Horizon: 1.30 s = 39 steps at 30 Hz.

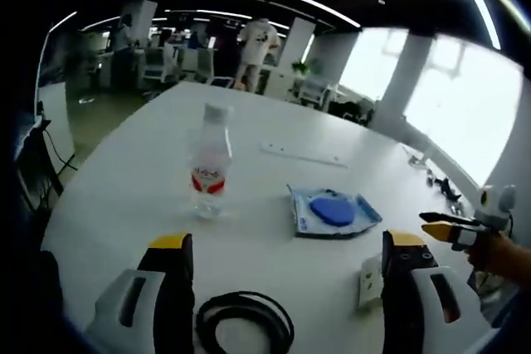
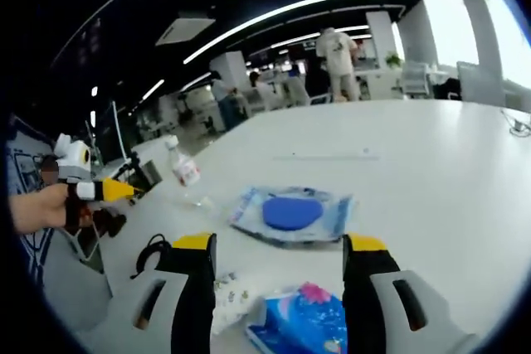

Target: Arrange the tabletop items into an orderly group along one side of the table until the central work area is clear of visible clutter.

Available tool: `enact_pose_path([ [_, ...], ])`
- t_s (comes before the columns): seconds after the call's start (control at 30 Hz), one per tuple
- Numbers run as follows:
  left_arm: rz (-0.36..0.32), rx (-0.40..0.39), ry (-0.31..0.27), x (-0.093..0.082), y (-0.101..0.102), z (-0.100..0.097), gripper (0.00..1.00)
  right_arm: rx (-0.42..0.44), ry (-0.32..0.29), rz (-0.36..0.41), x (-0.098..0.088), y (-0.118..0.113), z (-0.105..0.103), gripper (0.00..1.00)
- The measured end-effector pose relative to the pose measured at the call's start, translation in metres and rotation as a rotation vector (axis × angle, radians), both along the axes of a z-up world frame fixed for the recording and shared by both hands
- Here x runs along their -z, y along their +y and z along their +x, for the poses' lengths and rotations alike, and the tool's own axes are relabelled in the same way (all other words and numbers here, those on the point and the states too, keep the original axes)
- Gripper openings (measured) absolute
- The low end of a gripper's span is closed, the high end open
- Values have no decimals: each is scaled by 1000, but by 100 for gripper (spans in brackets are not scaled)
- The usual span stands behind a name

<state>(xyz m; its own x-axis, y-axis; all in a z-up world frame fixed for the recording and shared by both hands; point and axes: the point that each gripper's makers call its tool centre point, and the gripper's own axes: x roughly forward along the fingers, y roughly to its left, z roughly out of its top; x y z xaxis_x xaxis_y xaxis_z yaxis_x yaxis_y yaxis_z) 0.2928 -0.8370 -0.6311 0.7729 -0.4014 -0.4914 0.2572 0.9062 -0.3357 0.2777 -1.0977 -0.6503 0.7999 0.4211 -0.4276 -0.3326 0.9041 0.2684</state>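
Between bottle [image 1: 209, 161] and blue pouch [image 1: 333, 210], bare white table [image 1: 274, 126].

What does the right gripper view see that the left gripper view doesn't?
Right gripper view: a blue flowery packet lying between its jaws, and the left tool seen from outside, held in a hand.
Left gripper view: the right tool seen from outside, near the table's right edge.
Both: the white table, a water bottle, a blue disc in a clear wrapper, a black cable coil, and a person standing far off.
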Motion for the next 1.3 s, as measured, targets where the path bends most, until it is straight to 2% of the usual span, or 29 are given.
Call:
enact_pose_path([
  [0.1, -16, -32, 2, -6, 20, -11, 97, -12, 11, -2, 3, 7, -8, 59],
  [0.3, 23, -30, 1, -11, 51, -29, 98, -28, 32, -10, 7, 12, -17, 59],
  [0.43, -14, -16, -2, -23, 64, -40, 99, -67, 21, -68, 1, 19, -25, 59],
  [0.53, 5, -5, -6, -30, 75, -48, 99, -82, 21, -83, 0, 24, -31, 59],
  [0.63, -2, -4, -9, -35, 85, -54, 98, -113, 31, -124, 6, 27, -38, 59],
  [0.7, -67, -15, -15, -41, 86, -56, 98, -180, 50, -187, 13, 32, -47, 57],
  [0.9, -67, -12, -19, -45, 95, -64, 97, -268, 98, -308, 32, 44, -65, 54],
  [1.0, -95, -16, -17, -47, 95, -70, 97, -334, 67, -445, 45, 49, -67, 52],
  [1.03, -104, -8, -16, -49, 94, -72, 97, -357, 76, -485, 52, 51, -69, 50],
  [1.17, -86, 9, -5, -46, 96, -86, 95, -375, 52, -518, 58, 63, -68, 41],
  [1.23, -109, -23, 4, -43, 103, -90, 95, -370, 59, -520, 61, 67, -66, 39],
  [1.3, -121, -54, 15, -38, 109, -93, 94, -344, 66, -470, 62, 72, -65, 35],
])
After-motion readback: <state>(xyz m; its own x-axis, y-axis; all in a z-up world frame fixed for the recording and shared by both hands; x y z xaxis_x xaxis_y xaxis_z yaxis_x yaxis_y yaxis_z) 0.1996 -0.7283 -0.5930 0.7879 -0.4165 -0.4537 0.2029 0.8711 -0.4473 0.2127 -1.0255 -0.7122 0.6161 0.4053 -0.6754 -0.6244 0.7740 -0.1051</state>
